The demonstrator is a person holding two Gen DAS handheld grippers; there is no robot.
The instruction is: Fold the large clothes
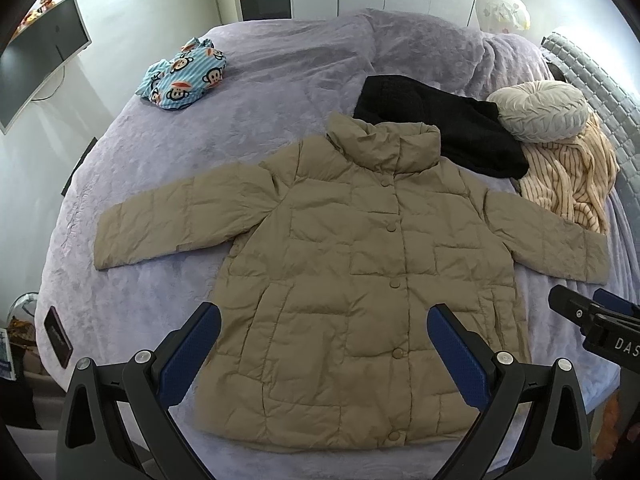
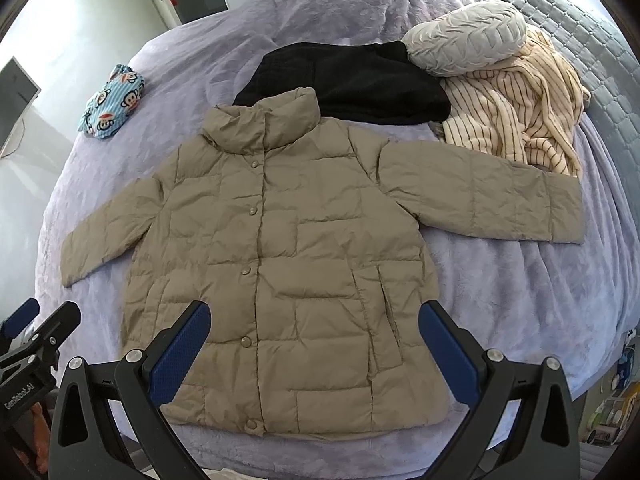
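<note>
i have both grippers hovering above the near edge of the bed, neither touching anything. my left gripper (image 1: 324,344) is spread wide, its blue-padded fingers (image 1: 192,344) released and empty, and my right gripper (image 2: 314,340) is the same, open with nothing between its blue pads (image 2: 180,344)

the task's garment, a khaki quilted puffer jacket with a stand-up collar and a row of snap buttons (image 1: 348,280), lies flat and face up on the lilac plush bedspread (image 1: 280,76), straight ahead of and below both grippers. its front is buttoned shut, the hem is the part closest to my fingers, and the collar points away from me. both sleeves are spread outward, one reaching off to the left of my left gripper, the other to the right of my right gripper

from the left wrist view, the right gripper's black body shows at the far right edge, just past the jacket's right sleeve cuff

beyond the collar, a black fuzzy garment (image 2: 344,80) is bunched up, its near edge tucked partly behind the jacket's collar. to the right of that lies a crumpled cream garment with dark pinstripes (image 2: 512,112), touching the right sleeve, with a round grey pleated cushion (image 2: 468,36) resting on top of it. far ahead and to the left sits a small blue striped bundle printed with monkey faces (image 1: 184,76), well apart from the jacket
</note>
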